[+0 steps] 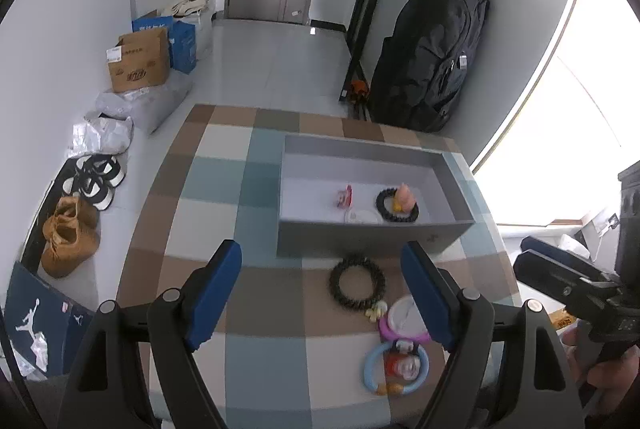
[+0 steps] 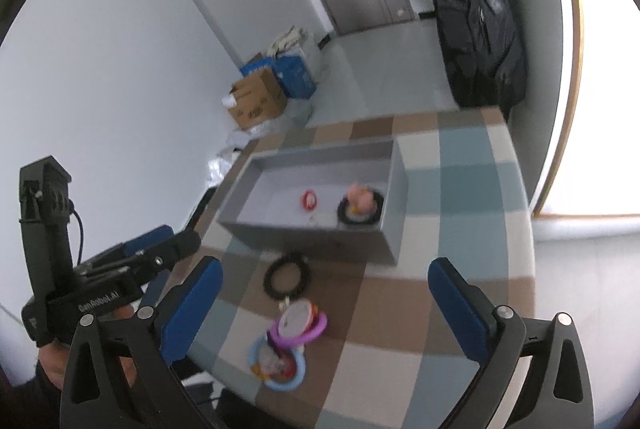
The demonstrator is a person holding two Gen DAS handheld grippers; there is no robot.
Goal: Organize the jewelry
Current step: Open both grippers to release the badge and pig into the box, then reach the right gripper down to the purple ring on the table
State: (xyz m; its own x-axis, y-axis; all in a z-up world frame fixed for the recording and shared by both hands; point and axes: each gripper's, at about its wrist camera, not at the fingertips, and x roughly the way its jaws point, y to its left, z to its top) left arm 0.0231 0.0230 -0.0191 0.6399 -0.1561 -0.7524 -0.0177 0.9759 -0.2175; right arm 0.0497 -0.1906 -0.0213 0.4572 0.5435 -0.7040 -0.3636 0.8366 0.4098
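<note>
A grey open box (image 1: 372, 239) (image 2: 316, 241) stands on the checked table. Inside lie a black bead bracelet with a pink charm (image 1: 397, 205) (image 2: 360, 207), a small red piece (image 1: 344, 197) (image 2: 309, 199) and a clear ring (image 1: 362, 217). In front of the box lie another black bead bracelet (image 1: 357, 281) (image 2: 287, 275), a purple ring with a white disc (image 1: 404, 321) (image 2: 298, 323) and a light blue ring with a red charm (image 1: 396, 369) (image 2: 278, 365). My left gripper (image 1: 322, 293) is open and empty above the table. My right gripper (image 2: 326, 303) is open and empty above these pieces.
The table (image 1: 224, 213) has a checked brown, blue and white cloth. On the floor at left are shoes (image 1: 70, 237), cardboard boxes (image 1: 138, 63) and plastic bags. A black bag (image 1: 432, 53) leans on the far wall. A bright window is at right.
</note>
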